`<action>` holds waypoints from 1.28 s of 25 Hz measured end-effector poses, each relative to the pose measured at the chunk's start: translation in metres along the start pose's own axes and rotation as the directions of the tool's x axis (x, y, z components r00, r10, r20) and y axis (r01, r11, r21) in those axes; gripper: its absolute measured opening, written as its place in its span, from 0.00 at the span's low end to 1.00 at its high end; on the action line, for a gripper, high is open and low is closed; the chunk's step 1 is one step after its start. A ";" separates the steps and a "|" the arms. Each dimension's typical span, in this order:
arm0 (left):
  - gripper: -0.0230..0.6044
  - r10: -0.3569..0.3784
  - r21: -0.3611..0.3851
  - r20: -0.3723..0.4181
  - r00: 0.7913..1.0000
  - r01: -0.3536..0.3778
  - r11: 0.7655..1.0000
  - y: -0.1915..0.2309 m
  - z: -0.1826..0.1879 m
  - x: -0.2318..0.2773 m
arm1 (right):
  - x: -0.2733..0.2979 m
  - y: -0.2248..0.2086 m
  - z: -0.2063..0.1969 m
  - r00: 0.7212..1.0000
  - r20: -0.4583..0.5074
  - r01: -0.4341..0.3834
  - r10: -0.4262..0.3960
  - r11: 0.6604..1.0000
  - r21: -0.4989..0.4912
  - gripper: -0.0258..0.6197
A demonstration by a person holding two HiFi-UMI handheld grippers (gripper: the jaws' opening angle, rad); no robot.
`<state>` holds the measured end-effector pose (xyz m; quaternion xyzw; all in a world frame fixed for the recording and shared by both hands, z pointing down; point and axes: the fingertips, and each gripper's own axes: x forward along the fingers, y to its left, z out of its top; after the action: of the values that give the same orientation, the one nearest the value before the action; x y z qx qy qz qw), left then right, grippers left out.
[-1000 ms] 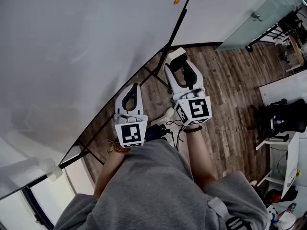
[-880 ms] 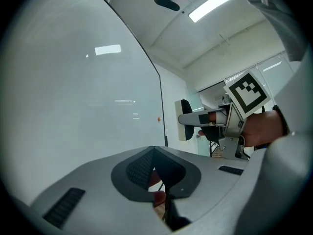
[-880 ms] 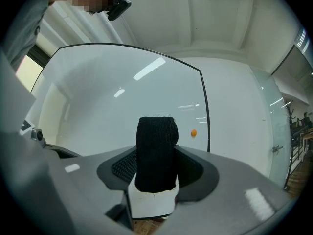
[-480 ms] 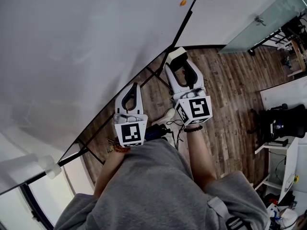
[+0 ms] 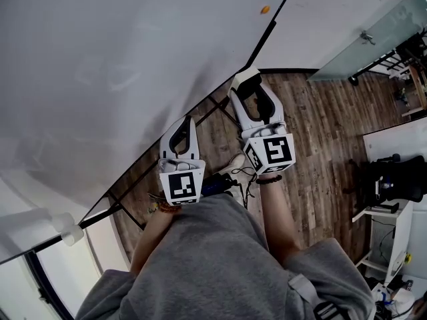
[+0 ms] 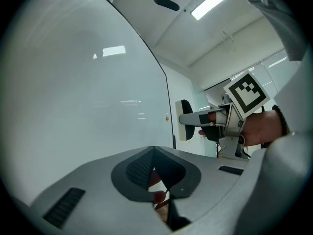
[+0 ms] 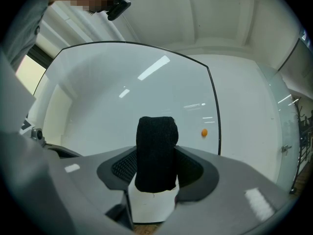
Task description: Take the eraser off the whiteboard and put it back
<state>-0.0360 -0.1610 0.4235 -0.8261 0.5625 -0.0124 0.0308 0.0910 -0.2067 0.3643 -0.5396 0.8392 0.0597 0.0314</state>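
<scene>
The eraser (image 7: 155,153), a white block with a black felt face, sits upright in your right gripper (image 7: 155,180). Its jaws stand wide and pinch the block's white body from both sides, felt pointing up and away from the camera. In the head view the eraser (image 5: 245,79) rides at the tip of that gripper (image 5: 248,87), close to the lower dark edge of the whiteboard (image 5: 120,65). From the left gripper view the eraser (image 6: 185,126) shows just beside the board's black frame and looks to be off the writing surface, though the gap cannot be judged.

Your left gripper (image 5: 184,124) hangs beside the right one, a little nearer your body. Its jaws are pressed together with nothing between them (image 6: 153,152).

The whiteboard (image 7: 122,92) fills the space ahead of both grippers, pale and glossy, with ceiling lights mirrored in it. A small orange magnet (image 5: 265,9) sticks near its right edge, and appears again beyond the eraser (image 7: 204,132).

Each gripper carries its marker cube, the right (image 5: 272,152) and the left (image 5: 181,185), above your grey sweatshirt (image 5: 213,259). A wood floor (image 5: 320,125) lies below, and a black chair (image 5: 400,165) stands well apart at right.
</scene>
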 end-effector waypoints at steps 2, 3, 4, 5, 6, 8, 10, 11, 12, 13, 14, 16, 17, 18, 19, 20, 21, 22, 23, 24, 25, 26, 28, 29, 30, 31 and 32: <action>0.04 0.007 -0.002 -0.001 1.000 -0.007 1.000 0.004 -0.001 0.000 | 0.004 0.002 -0.001 1.000 -0.002 -0.006 0.006 1.000 0.001 0.40; 0.04 0.011 -0.004 -0.001 1.000 -0.011 1.000 0.006 -0.001 0.001 | 0.006 0.002 -0.001 1.000 -0.002 -0.009 0.009 1.000 0.001 0.40; 0.04 0.013 -0.004 -0.001 1.000 -0.013 1.000 0.008 -0.001 0.002 | 0.009 0.002 -0.001 1.000 -0.002 -0.012 0.012 1.000 0.001 0.40; 0.04 0.016 -0.003 -0.001 1.000 -0.016 1.000 0.009 -0.001 0.003 | 0.011 0.002 -0.001 1.000 -0.002 -0.015 0.015 1.000 0.001 0.40; 0.04 0.018 -0.001 -0.001 1.000 -0.018 1.000 0.011 -0.001 0.004 | 0.014 0.003 -0.001 1.000 -0.001 -0.019 0.019 1.000 0.000 0.40; 0.04 0.024 0.001 -0.001 1.000 -0.024 1.000 0.014 -0.001 0.005 | 0.018 0.006 -0.002 1.000 -0.002 -0.029 0.029 1.000 0.001 0.40; 0.04 0.031 0.000 -0.001 1.000 -0.031 1.000 0.018 -0.002 0.004 | 0.021 0.011 -0.003 0.999 -0.003 -0.039 0.039 0.999 0.001 0.40; 0.04 0.035 -0.001 -0.001 0.999 -0.035 0.999 0.020 -0.002 0.004 | 0.024 0.013 -0.003 0.999 -0.004 -0.044 0.044 0.999 0.000 0.40; 0.04 0.038 -0.001 -0.001 0.999 -0.038 0.999 0.021 -0.002 0.006 | 0.026 0.013 -0.003 0.999 -0.004 -0.049 0.049 0.999 0.001 0.40; 0.04 0.041 0.000 -0.002 0.999 -0.041 0.999 0.023 -0.001 0.007 | 0.029 0.013 -0.003 0.999 -0.005 -0.053 0.053 0.999 0.002 0.40; 0.04 0.044 0.001 -0.003 0.999 -0.044 0.999 0.024 -0.002 0.008 | 0.031 0.013 -0.003 0.998 -0.005 -0.057 0.057 0.998 0.003 0.40; 0.04 0.050 0.001 -0.006 0.999 -0.050 0.999 0.027 -0.004 0.010 | 0.036 0.015 -0.005 0.998 -0.004 -0.067 0.067 0.998 0.004 0.40; 0.04 0.054 0.002 -0.007 0.999 -0.053 0.999 0.028 -0.005 0.010 | 0.039 0.017 -0.005 0.997 -0.004 -0.073 0.073 0.997 0.004 0.40; 0.04 0.056 0.002 -0.007 0.998 -0.056 0.998 0.030 -0.006 0.010 | 0.041 0.018 -0.006 0.997 -0.003 -0.079 0.079 0.997 0.003 0.40; 0.04 0.059 0.002 -0.007 0.998 -0.059 0.998 0.031 -0.006 0.010 | 0.043 0.020 -0.006 0.996 -0.002 -0.085 0.085 0.996 0.003 0.40; 0.04 0.061 0.002 -0.006 0.998 -0.061 0.998 0.032 -0.006 0.010 | 0.045 0.022 -0.006 0.996 -0.002 -0.091 0.091 0.996 0.002 0.40; 0.04 0.062 0.004 -0.005 0.998 -0.062 0.998 0.032 -0.005 0.010 | 0.046 0.024 -0.005 0.995 -0.002 -0.097 0.097 0.995 0.000 0.40; 0.04 0.062 0.005 -0.005 0.998 -0.062 0.998 0.032 -0.005 0.010 | 0.047 0.025 -0.005 0.995 -0.001 -0.103 0.103 0.995 -0.002 0.40; 0.04 0.061 0.006 -0.005 0.998 -0.061 0.998 0.031 -0.004 0.009 | 0.048 0.027 -0.005 0.994 0.000 -0.107 0.107 0.994 -0.001 0.40; 0.04 0.061 0.005 -0.005 0.998 -0.061 0.998 0.030 -0.004 0.009 | 0.049 0.028 -0.005 0.994 0.001 -0.112 0.112 0.994 0.000 0.40; 0.04 0.061 0.006 -0.005 0.998 -0.061 0.998 0.030 -0.003 0.009 | 0.050 0.029 -0.004 0.993 0.002 -0.117 0.117 0.993 0.001 0.40; 0.04 0.063 0.008 -0.002 0.998 -0.063 0.998 0.030 -0.002 0.009 | 0.051 0.030 -0.005 0.992 0.001 -0.123 0.123 0.992 0.001 0.40; 0.04 0.070 0.012 0.004 0.998 -0.070 0.997 0.030 -0.001 0.009 | 0.054 0.032 -0.005 0.991 -0.002 -0.136 0.136 0.991 -0.001 0.40; 0.04 0.075 0.011 0.005 0.997 -0.075 0.997 0.031 -0.002 0.008 | 0.056 0.034 -0.006 0.990 -0.003 -0.142 0.142 0.990 -0.002 0.40; 0.04 0.080 0.009 0.006 0.997 -0.080 0.997 0.031 -0.002 0.008 | 0.057 0.035 -0.006 0.989 -0.003 -0.149 0.148 0.989 -0.003 0.40; 0.04 0.085 0.007 0.006 0.996 -0.085 0.996 0.032 -0.003 0.007 | 0.058 0.037 -0.006 0.988 -0.004 -0.155 0.155 0.988 -0.005 0.40; 0.04 0.091 0.006 0.007 0.996 -0.091 0.996 0.033 -0.003 0.006 | 0.059 0.039 -0.007 0.987 -0.004 -0.161 0.161 0.987 -0.005 0.40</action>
<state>-0.0649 -0.1785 0.4238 -0.7995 0.5995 -0.0104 0.0359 0.0313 -0.2447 0.3664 -0.4704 0.8798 0.0634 0.0236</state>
